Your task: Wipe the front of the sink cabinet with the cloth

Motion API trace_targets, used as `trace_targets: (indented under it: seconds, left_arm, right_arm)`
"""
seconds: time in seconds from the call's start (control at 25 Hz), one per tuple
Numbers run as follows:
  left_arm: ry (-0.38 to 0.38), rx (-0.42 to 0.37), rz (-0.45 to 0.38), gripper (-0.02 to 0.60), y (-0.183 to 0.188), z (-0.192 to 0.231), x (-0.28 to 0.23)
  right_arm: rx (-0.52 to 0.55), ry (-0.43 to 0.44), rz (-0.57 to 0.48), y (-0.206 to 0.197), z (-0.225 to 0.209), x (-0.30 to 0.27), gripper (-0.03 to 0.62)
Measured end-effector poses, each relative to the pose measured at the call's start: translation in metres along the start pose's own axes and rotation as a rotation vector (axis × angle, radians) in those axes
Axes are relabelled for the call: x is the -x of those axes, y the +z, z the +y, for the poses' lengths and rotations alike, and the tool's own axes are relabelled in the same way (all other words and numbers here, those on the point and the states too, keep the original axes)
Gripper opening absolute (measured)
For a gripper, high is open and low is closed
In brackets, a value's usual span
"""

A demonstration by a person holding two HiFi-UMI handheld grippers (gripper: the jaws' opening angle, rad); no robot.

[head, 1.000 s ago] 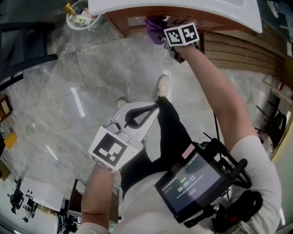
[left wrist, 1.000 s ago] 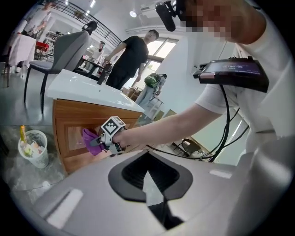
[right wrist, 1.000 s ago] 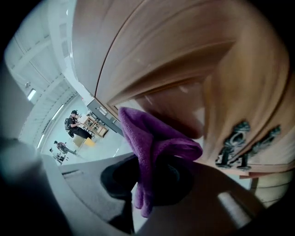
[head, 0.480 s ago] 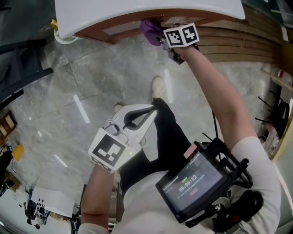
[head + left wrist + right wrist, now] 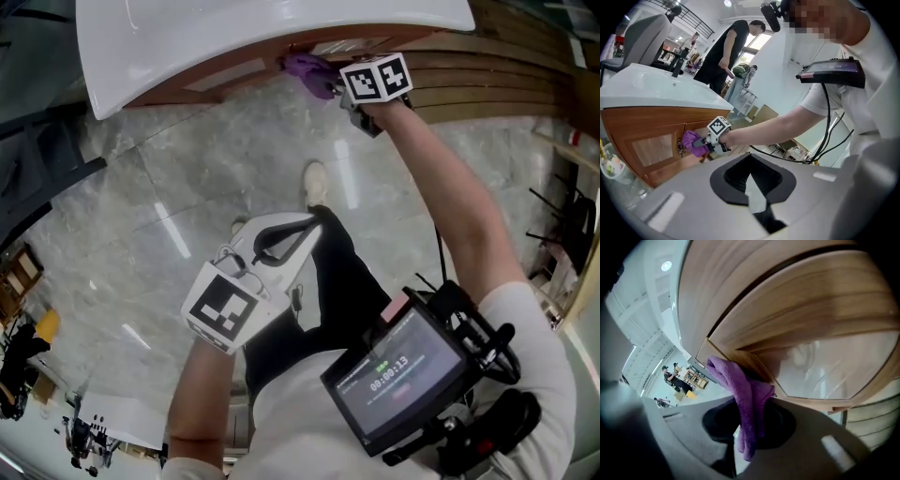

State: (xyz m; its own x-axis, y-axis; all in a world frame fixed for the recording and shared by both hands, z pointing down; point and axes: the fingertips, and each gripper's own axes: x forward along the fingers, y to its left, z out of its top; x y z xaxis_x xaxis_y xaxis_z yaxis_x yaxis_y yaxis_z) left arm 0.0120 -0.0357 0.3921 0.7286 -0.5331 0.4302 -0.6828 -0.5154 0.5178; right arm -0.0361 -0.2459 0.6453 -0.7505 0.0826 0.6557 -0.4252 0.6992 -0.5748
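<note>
A purple cloth [image 5: 305, 67] is pressed against the wooden cabinet front [image 5: 225, 77] just under the white sink top [image 5: 234, 33]. My right gripper [image 5: 339, 86] is shut on it, its marker cube just behind. In the right gripper view the cloth [image 5: 745, 399] hangs from my shut right gripper [image 5: 747, 427] against a cabinet door [image 5: 787, 329] with a frosted panel. The left gripper view shows the cloth [image 5: 693, 143], right gripper [image 5: 705, 143] and cabinet [image 5: 647, 136] from the side. My left gripper [image 5: 317, 220] hovers low over the floor, shut on nothing.
The floor is grey marble [image 5: 141, 187], with the person's shoe [image 5: 316, 181] below the cabinet. Wooden slats [image 5: 506, 84] run along the right. A clear container of items [image 5: 611, 168] stands left of the cabinet. People [image 5: 726, 51] stand behind the sink.
The head view has swung, so the sink now sits further left. The cloth and right gripper have slid to the right along the cabinet front. The left gripper has not moved.
</note>
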Motion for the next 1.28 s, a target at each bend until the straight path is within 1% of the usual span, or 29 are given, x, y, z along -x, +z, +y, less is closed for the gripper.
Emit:
trace_targets:
  seconds: [0.36, 0.68, 0.96, 1.28]
  left_arm:
    - [-0.02, -0.013, 0.031, 0.003, 0.016, 0.004, -0.04]
    - [-0.04, -0.021, 0.041, 0.003, 0.03, 0.009, -0.07]
    - [-0.058, -0.037, 0.06, 0.003, 0.033, 0.011, -0.084]
    - [-0.064, -0.045, 0.07, 0.003, 0.035, 0.014, -0.086]
  right_arm:
    - [-0.053, -0.082, -0.015, -0.006, -0.072, 0.034, 0.06]
    - [-0.094, -0.141, -0.019, -0.014, -0.125, 0.069, 0.06]
    - [-0.139, -0.215, -0.036, -0.022, -0.168, 0.099, 0.06]
    - [-0.171, -0.306, -0.032, -0.028, -0.2, 0.125, 0.06]
